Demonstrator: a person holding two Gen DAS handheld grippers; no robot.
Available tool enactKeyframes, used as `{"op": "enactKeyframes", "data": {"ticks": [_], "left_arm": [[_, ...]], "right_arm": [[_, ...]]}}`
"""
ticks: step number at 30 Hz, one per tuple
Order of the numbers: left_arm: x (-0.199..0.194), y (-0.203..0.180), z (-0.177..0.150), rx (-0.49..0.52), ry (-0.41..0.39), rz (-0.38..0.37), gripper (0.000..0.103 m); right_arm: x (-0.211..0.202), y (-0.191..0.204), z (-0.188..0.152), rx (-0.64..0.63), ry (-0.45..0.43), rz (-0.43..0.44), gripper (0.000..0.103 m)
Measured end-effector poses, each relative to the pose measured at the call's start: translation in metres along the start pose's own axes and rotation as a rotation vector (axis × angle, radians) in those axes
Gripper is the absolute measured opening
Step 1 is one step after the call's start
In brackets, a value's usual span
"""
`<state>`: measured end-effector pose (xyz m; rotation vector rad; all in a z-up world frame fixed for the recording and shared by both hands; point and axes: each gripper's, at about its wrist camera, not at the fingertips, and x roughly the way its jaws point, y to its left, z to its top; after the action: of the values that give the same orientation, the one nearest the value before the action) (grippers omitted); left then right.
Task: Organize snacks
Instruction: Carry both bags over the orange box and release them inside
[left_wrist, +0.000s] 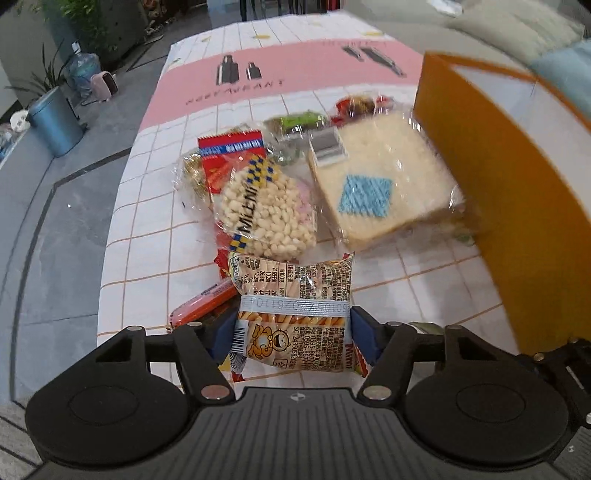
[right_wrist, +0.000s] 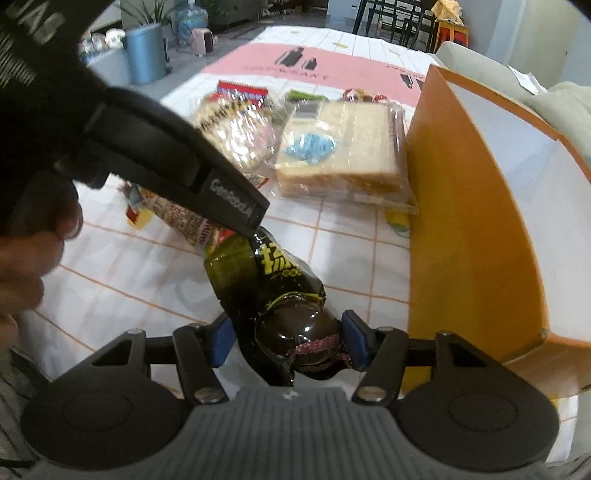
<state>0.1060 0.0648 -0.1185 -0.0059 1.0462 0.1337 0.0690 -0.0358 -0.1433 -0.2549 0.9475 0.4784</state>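
The left tool (left_wrist: 293, 334) pinches a stick-snack packet (left_wrist: 295, 310) at the near edge of the pile on the desk (left_wrist: 424, 273). The right tool (right_wrist: 286, 341) seems clamped on a dark green packet (right_wrist: 277, 295), just left of the orange box (right_wrist: 469, 236); bare cloth lies between.

grey tiled floor (left_wrist: 55, 229), a blue bin (left_wrist: 55, 122), potted plants (left_wrist: 48, 79) and dark chairs (right_wrist: 399, 18) behind.

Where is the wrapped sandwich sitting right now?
In both wrist views the wrapped sandwich lies on the tablecloth, right of the puffed-rice pack and against the orange box.
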Motion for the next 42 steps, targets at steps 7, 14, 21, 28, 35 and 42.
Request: {"op": "enactKeyframes", "data": {"ticks": [7, 14, 21, 28, 35, 42], "left_arm": [[-0.043, 0.016, -0.001, -0.048, -0.155, -0.153, 0.074], [-0.089, 0.017, 0.004, -0.099, -0.335, -0.261, 0.074], [-0.111, -0.013, 0.024, -0.085, -0.399, -0.344, 0.074], [-0.097, -0.062, 0.037, -0.028, -0.35, -0.396, 0.074], [-0.075, -0.1, 0.038, -0.021, -0.234, -0.407, 0.074], [-0.061, -0.114, 0.04, -0.027, -0.195, -0.418, 0.074]], "right_arm": [[-0.038, -0.014, 0.005, 0.041, -0.118, 0.076, 0.06], [-0.087, -0.048, 0.002, 0.14, -0.288, 0.149, 0.06], [-0.121, -0.112, -0.01, 0.346, -0.41, 0.076, 0.06], [-0.109, -0.18, -0.019, 0.508, -0.382, -0.032, 0.06], [-0.094, -0.213, -0.023, 0.593, -0.32, 0.009, 0.06], [-0.097, -0.219, -0.033, 0.644, -0.33, 0.047, 0.06]]}}
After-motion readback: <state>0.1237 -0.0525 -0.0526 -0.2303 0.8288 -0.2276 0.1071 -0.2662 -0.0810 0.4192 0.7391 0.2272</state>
